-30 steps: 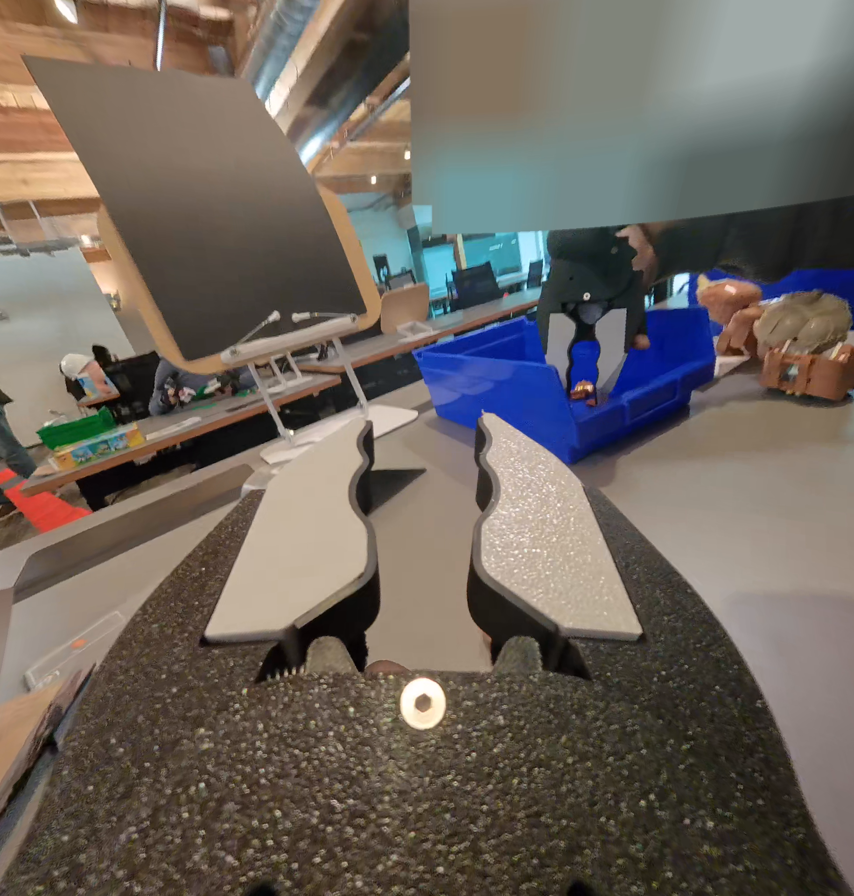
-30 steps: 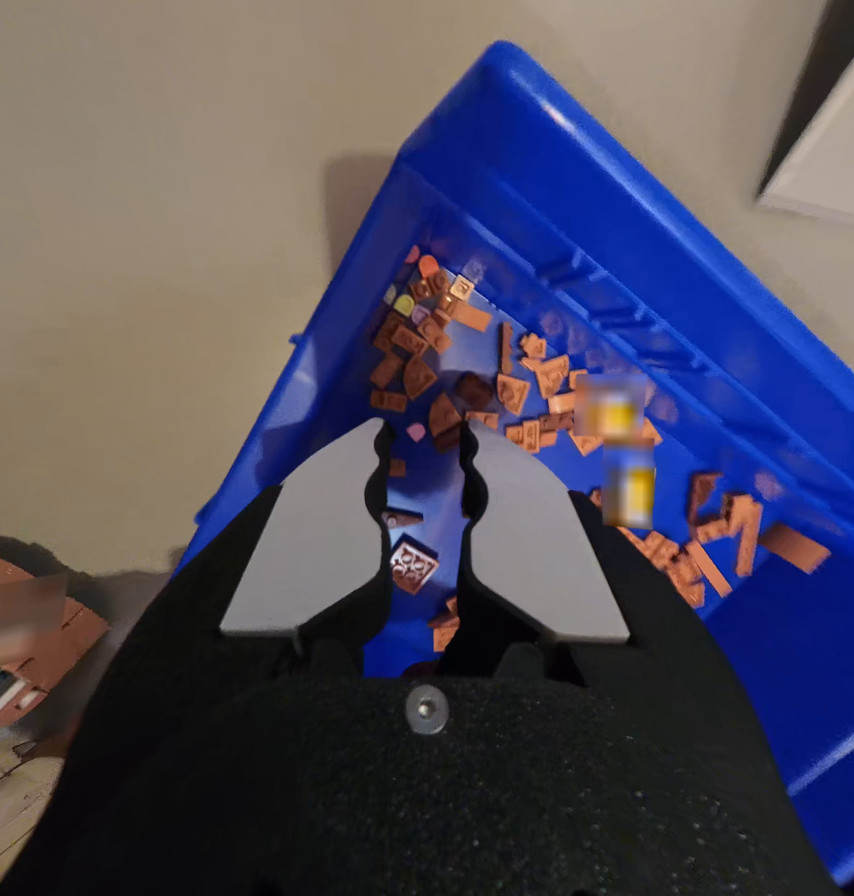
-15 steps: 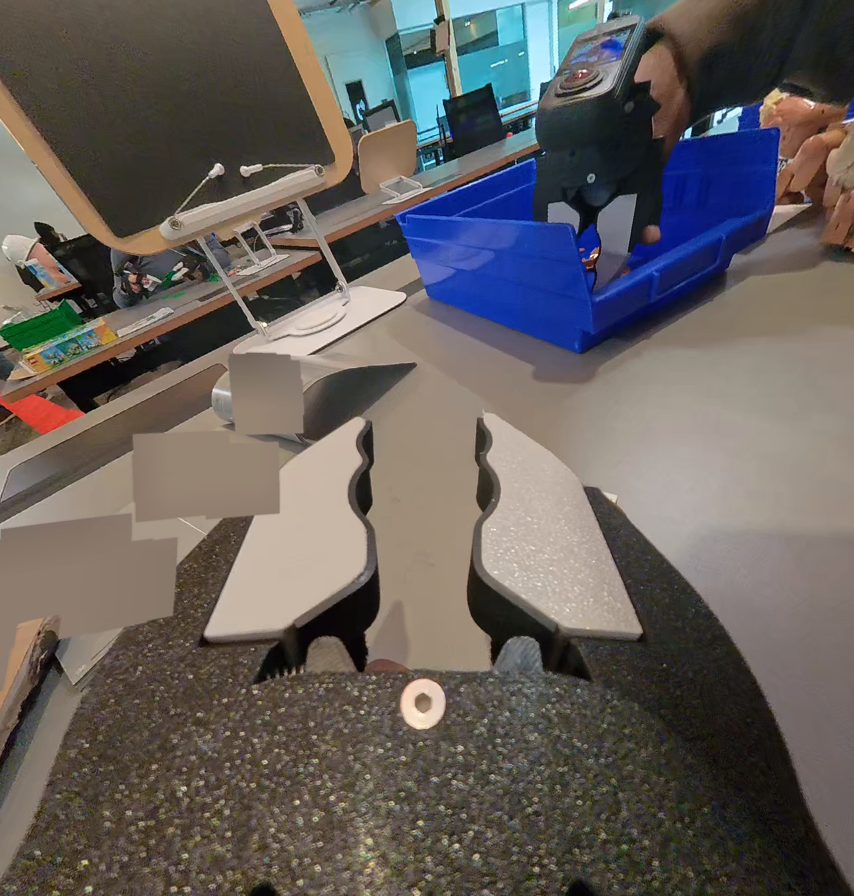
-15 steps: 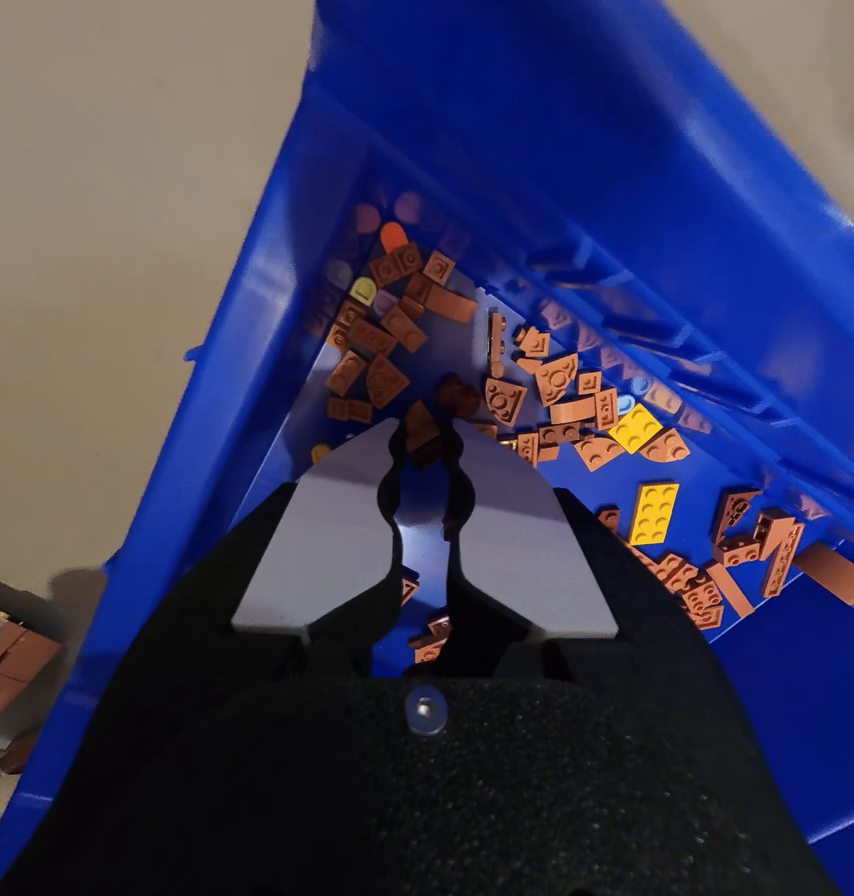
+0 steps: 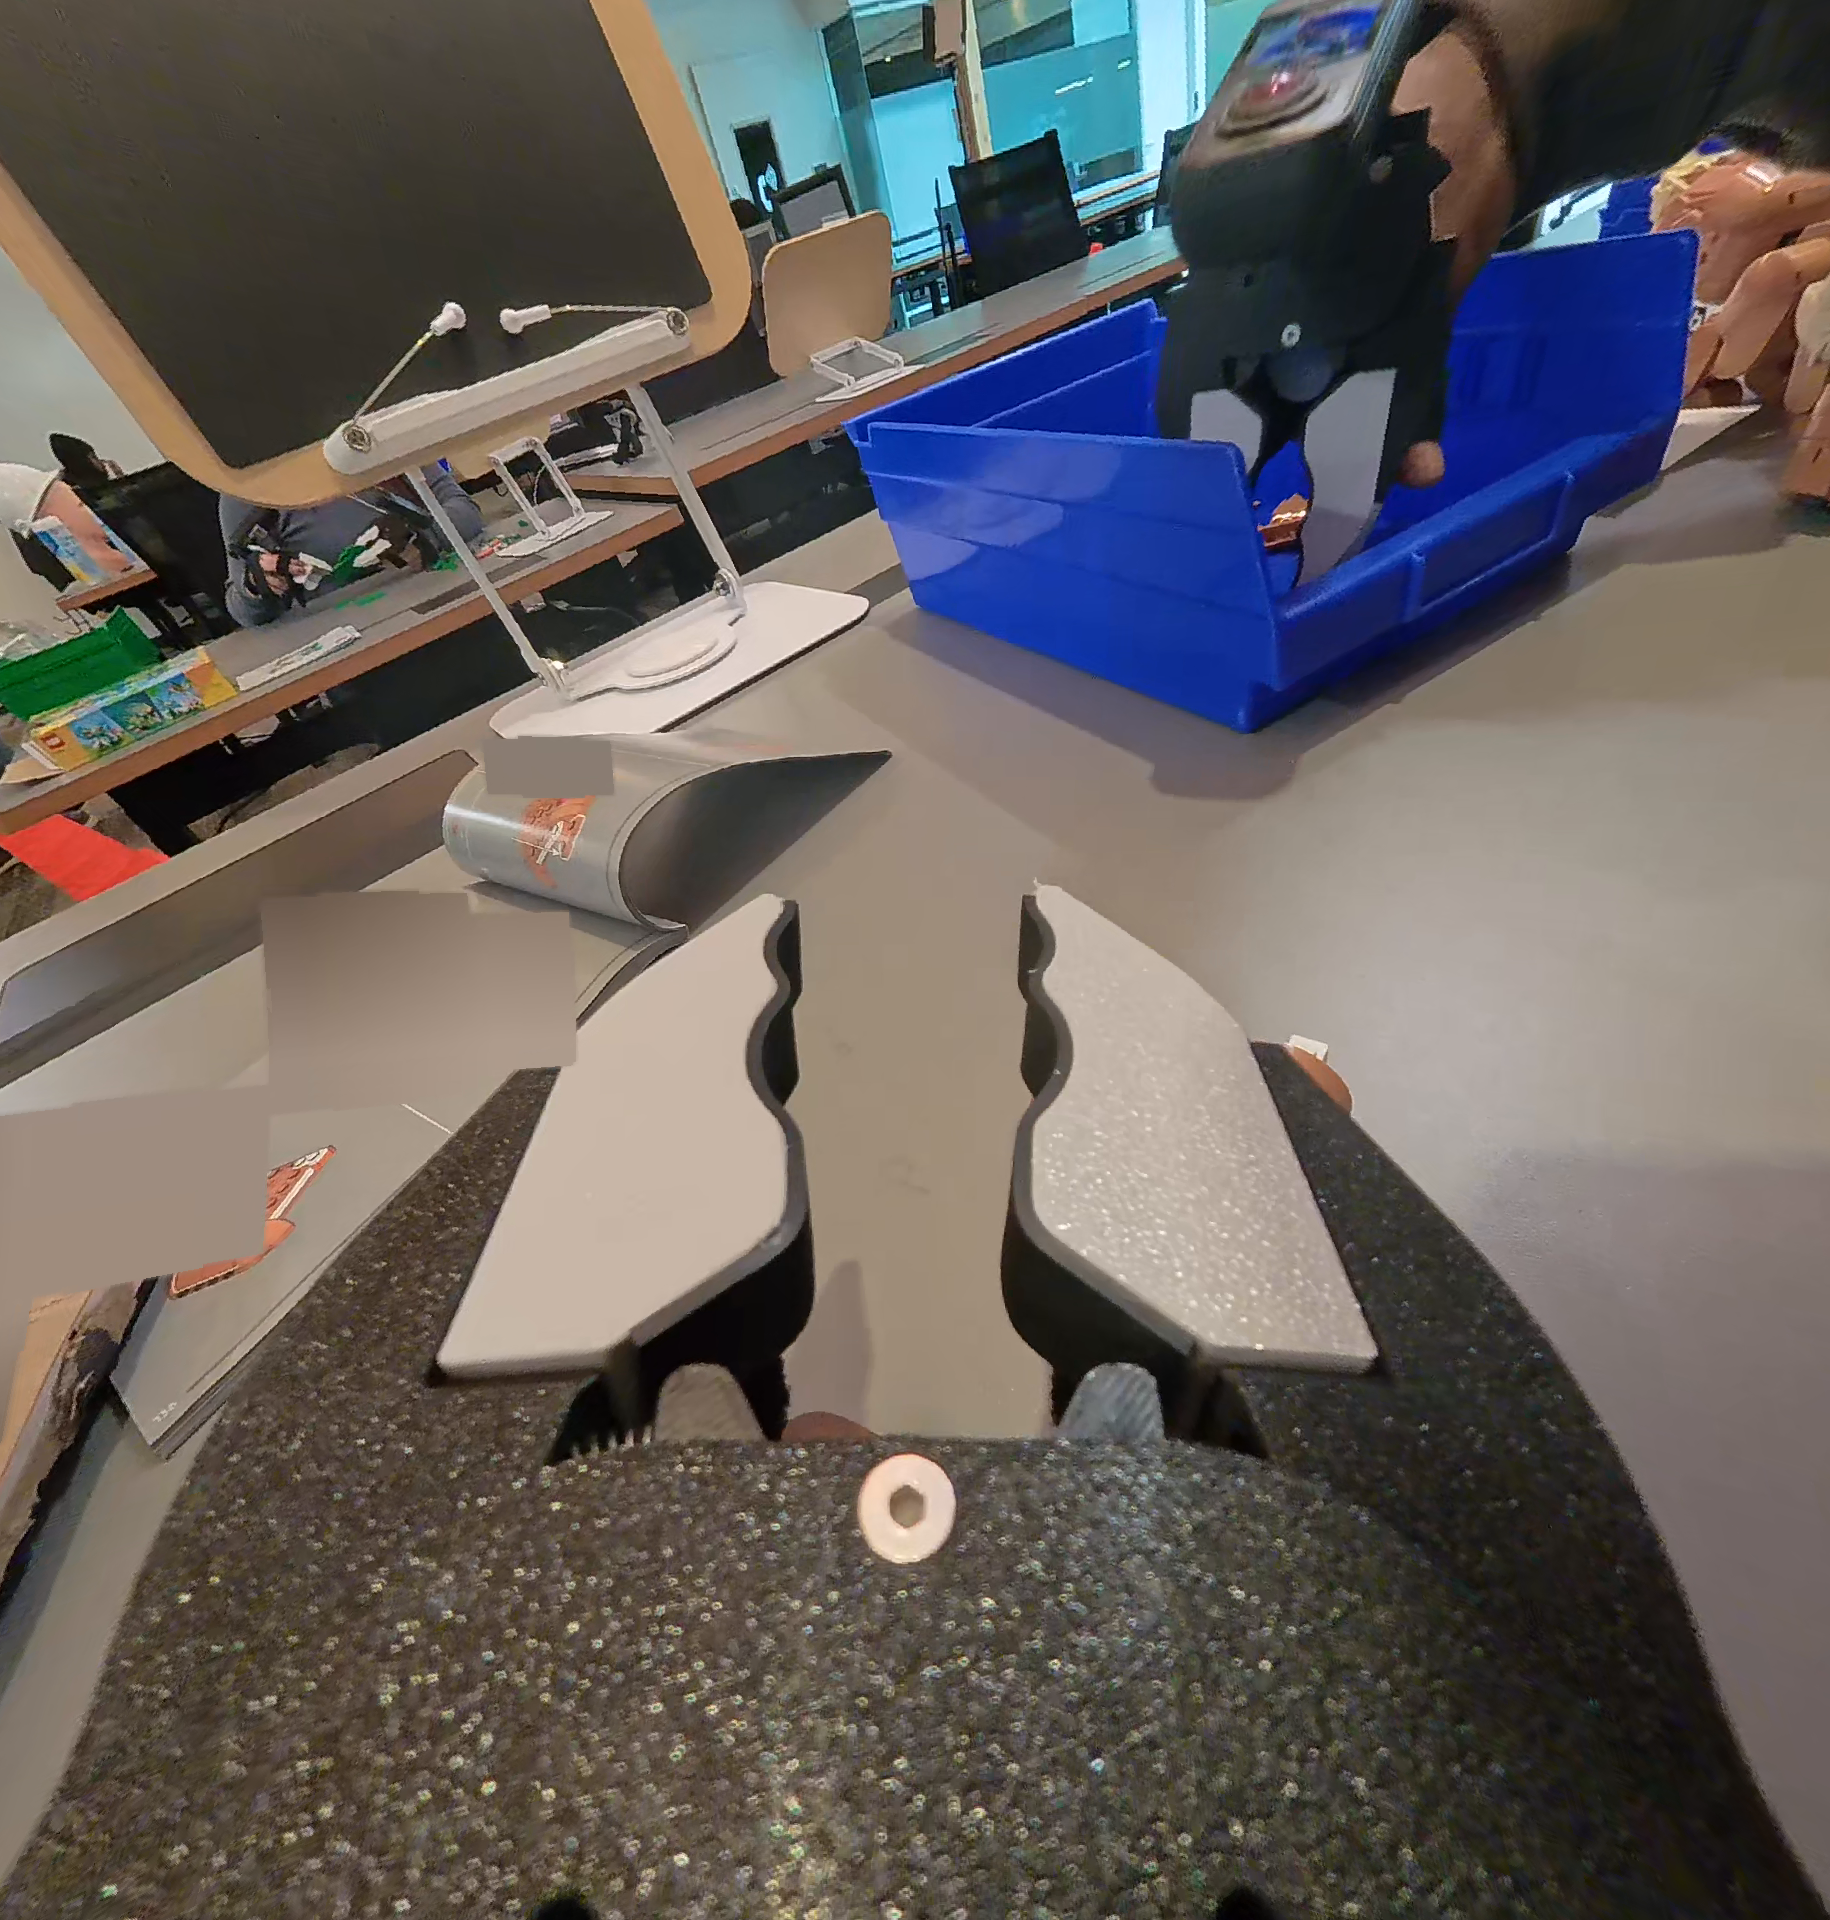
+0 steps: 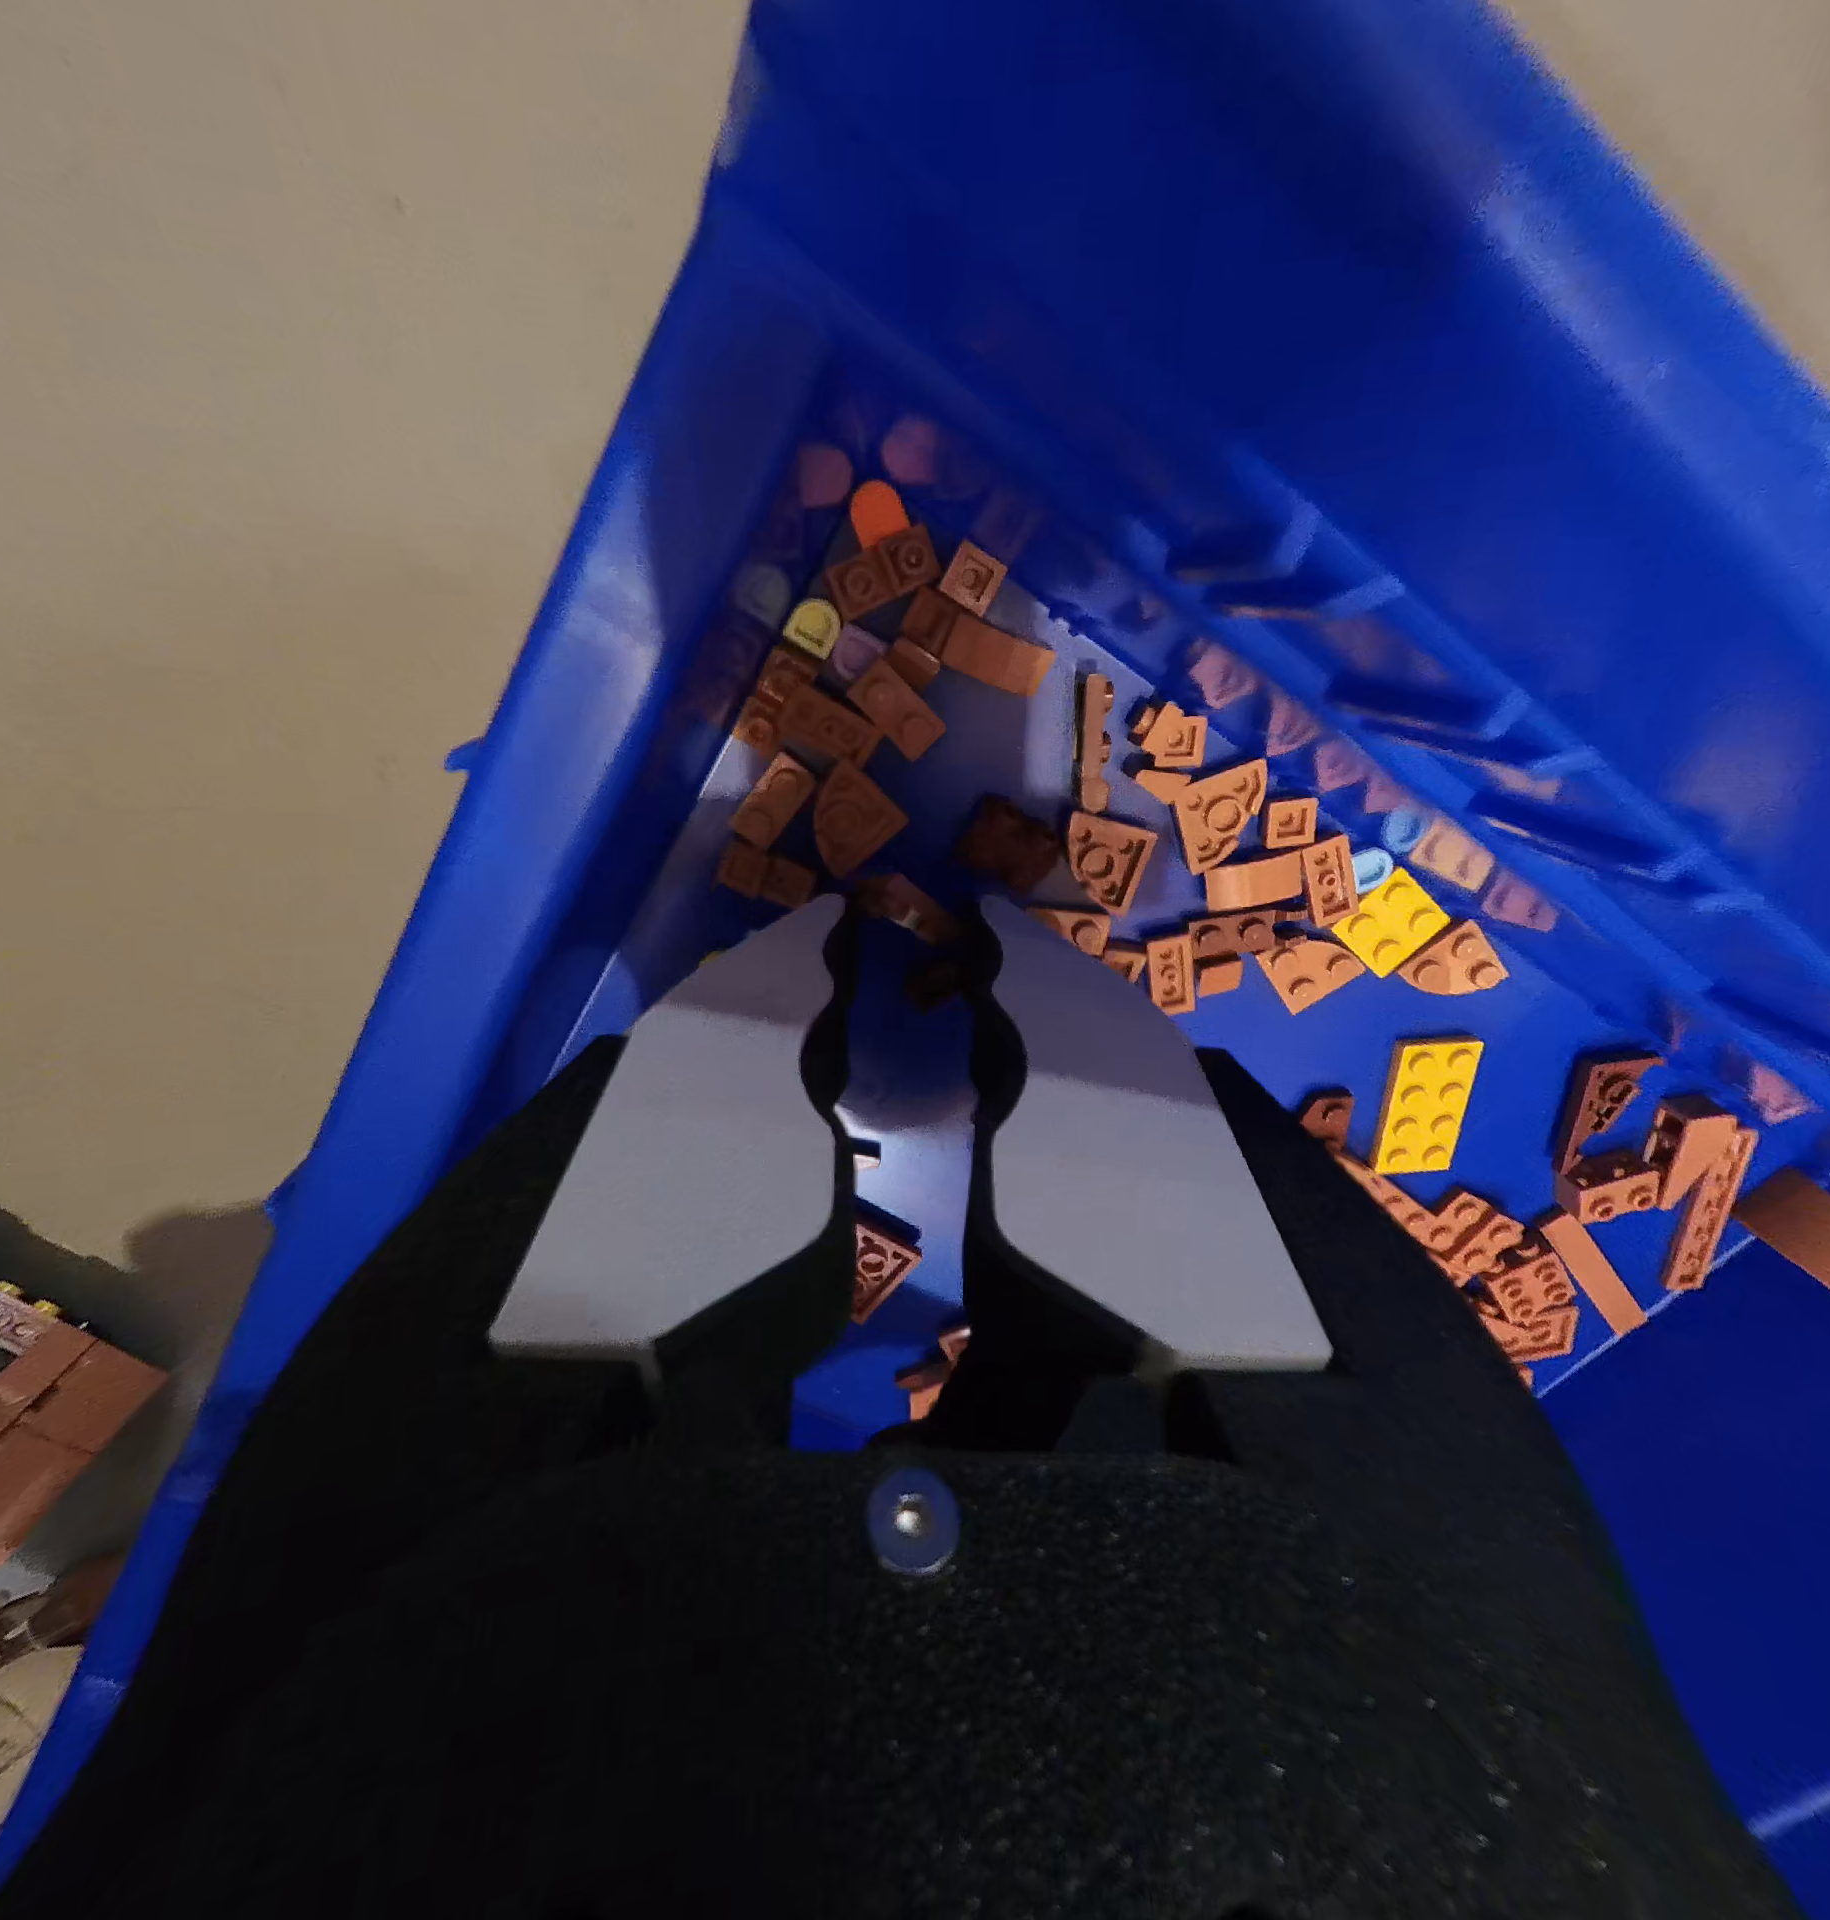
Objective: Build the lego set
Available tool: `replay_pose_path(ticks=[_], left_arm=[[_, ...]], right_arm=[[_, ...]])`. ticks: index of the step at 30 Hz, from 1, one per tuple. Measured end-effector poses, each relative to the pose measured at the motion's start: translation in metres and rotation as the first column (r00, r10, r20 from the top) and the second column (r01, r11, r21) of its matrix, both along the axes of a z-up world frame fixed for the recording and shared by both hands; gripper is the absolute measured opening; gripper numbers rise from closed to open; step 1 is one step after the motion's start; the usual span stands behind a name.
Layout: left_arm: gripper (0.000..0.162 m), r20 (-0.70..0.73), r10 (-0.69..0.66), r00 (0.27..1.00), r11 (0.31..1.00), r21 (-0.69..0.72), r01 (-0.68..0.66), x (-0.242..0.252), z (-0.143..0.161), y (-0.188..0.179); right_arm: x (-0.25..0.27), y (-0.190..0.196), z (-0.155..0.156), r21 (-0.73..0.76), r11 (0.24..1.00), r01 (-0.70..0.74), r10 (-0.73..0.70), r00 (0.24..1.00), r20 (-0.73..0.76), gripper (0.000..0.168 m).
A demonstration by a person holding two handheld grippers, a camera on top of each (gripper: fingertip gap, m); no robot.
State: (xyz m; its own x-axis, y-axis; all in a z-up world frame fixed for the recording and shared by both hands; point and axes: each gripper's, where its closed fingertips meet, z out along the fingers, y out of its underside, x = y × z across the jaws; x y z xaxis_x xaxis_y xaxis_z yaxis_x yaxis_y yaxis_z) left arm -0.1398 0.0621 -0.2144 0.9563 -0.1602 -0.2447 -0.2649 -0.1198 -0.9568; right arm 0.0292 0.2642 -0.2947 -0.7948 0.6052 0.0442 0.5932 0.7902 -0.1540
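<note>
A blue bin (image 6: pixel 1202 312) holds several loose brown lego pieces (image 6: pixel 1108 857) and two yellow plates (image 6: pixel 1430 1101). My right gripper (image 6: pixel 911 914) reaches down into the bin, its jaws a narrow gap apart. Its tips stand on either side of a small dark brown piece (image 6: pixel 906 912) on the bin floor. My left gripper (image 5: pixel 906 914) is open and empty, low over the grey table (image 5: pixel 1410 883). From there the bin (image 5: pixel 1077 540) stands ahead to the right, with the right gripper (image 5: pixel 1295 488) in it.
An open instruction booklet (image 5: pixel 630 821) lies left of my left gripper. A tablet on a white stand (image 5: pixel 319 208) stands behind it. A partly built brown lego model (image 5: pixel 1804 260) sits right of the bin and also shows in the right wrist view (image 6: pixel 28 1382). About 30 cm separates my left fingertips from my right.
My right gripper has dropped deeper into the bin and its jaws have narrowed. My left gripper has tilted down and pulled back, bringing the booklet into view.
</note>
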Motion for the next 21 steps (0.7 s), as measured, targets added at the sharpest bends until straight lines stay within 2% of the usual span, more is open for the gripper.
replay_pose_path(ticks=[4, 8, 10, 13, 17, 18, 21], left_arm=[[0.04, -0.003, 0.0, 1.0, 1.0, -0.003, 0.0, 0.0, -0.001, -0.001], [0.04, -0.005, -0.001, 1.0, 1.0, -0.009, 0.001, 0.001, -0.001, 0.0], [0.04, -0.012, 0.002, 1.0, 1.0, -0.013, -0.002, 0.001, -0.001, 0.0], [0.04, -0.018, 0.001, 1.0, 1.0, -0.001, -0.001, 0.002, 0.001, -0.002], [0.04, -0.009, 0.008, 1.0, 1.0, 0.014, -0.008, 0.0, 0.004, -0.004], [0.04, -0.007, 0.008, 1.0, 1.0, 0.018, -0.008, 0.0, 0.005, -0.005], [0.04, -0.008, 0.008, 1.0, 1.0, 0.024, -0.007, 0.0, 0.006, -0.006]], right_arm=[[-0.001, -0.013, 0.036, -0.063, 0.998, 0.026, -0.032, 0.994, -0.104, 0.019], [0.005, -0.072, 0.074, -0.203, 0.979, -0.024, -0.011, 0.986, -0.166, 0.018], [0.011, -0.103, 0.068, -0.213, 0.975, -0.068, 0.036, 0.988, -0.153, 0.019], [0.02, -0.133, 0.038, -0.161, 0.98, -0.117, 0.102, 0.99, -0.096, 0.019], [0.024, -0.15, 0.0, -0.107, 0.988, -0.114, 0.111, 0.993, -0.034, 0.02], [0.025, -0.15, -0.005, -0.103, 0.989, -0.106, 0.104, 0.994, -0.021, 0.024], [0.025, -0.151, 0.006, -0.18, 0.981, -0.074, 0.071, 0.997, -0.022, 0.034]])
